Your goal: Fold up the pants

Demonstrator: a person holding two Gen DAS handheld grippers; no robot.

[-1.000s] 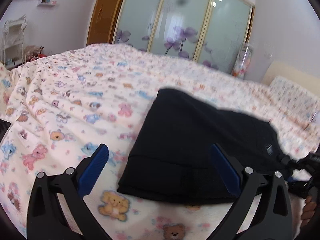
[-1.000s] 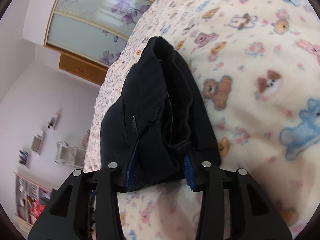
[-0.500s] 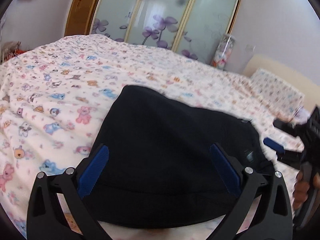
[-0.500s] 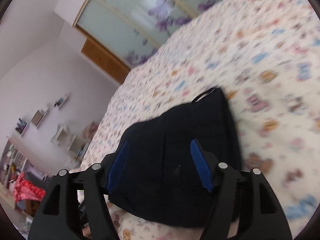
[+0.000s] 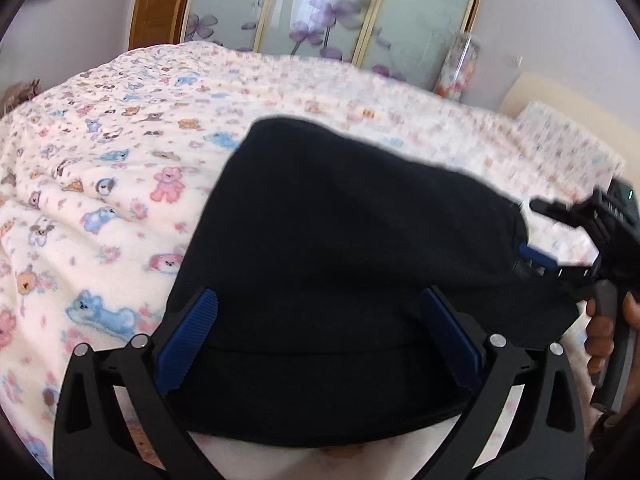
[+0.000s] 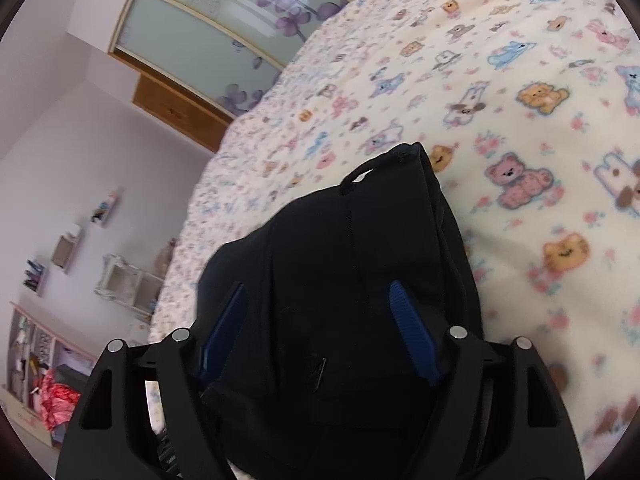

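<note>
Folded black pants lie on a cream blanket printed with bears. My left gripper hovers open at the near edge of the bundle, and its blue pads stand wide on either side without pressing. In the right wrist view the same pants show a belt loop at the far end. My right gripper sits over them with its jaws opening; the fabric lies between the pads, which do not pinch it. The right gripper also shows at the pants' right edge, held by a hand.
Frosted sliding wardrobe doors with purple flowers stand behind the bed, next to a wooden door. A pillow lies at the right. Past the bed's left edge are white shelves and clutter on the floor.
My right gripper let go of the pants fold it was pinching and spread its jaws. My left gripper moved in over the pants, which now fill the space between its fingers.
</note>
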